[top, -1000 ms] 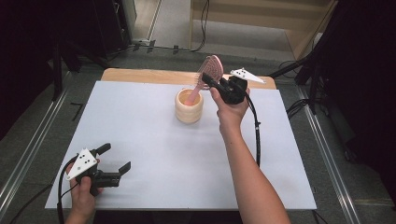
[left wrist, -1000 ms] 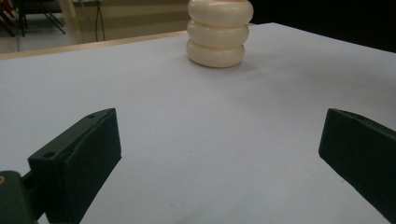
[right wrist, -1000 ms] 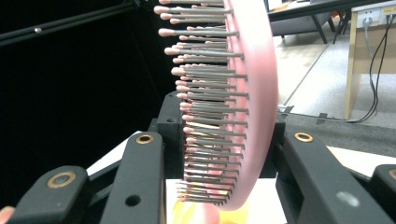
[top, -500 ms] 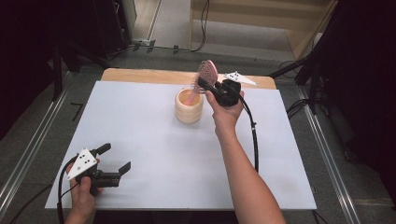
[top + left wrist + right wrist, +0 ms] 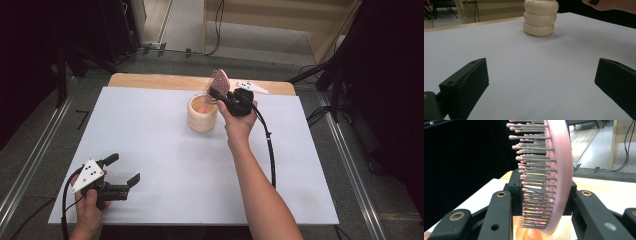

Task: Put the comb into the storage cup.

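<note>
While the right gripper, fingers clamped on the pink hairbrush head with its handle dipping into the cream ringed cup, lowers, keep the brush upright and centred; left gripper rests, fingers apart, leaving open counter around the cup, far edge close.

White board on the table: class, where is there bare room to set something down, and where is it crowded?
Bare: the white board between the cream holder and the left gripper; also its far left corner and right edge. Crowded: around the holder, where the right gripper holds the pink hairbrush over its mouth.
</note>
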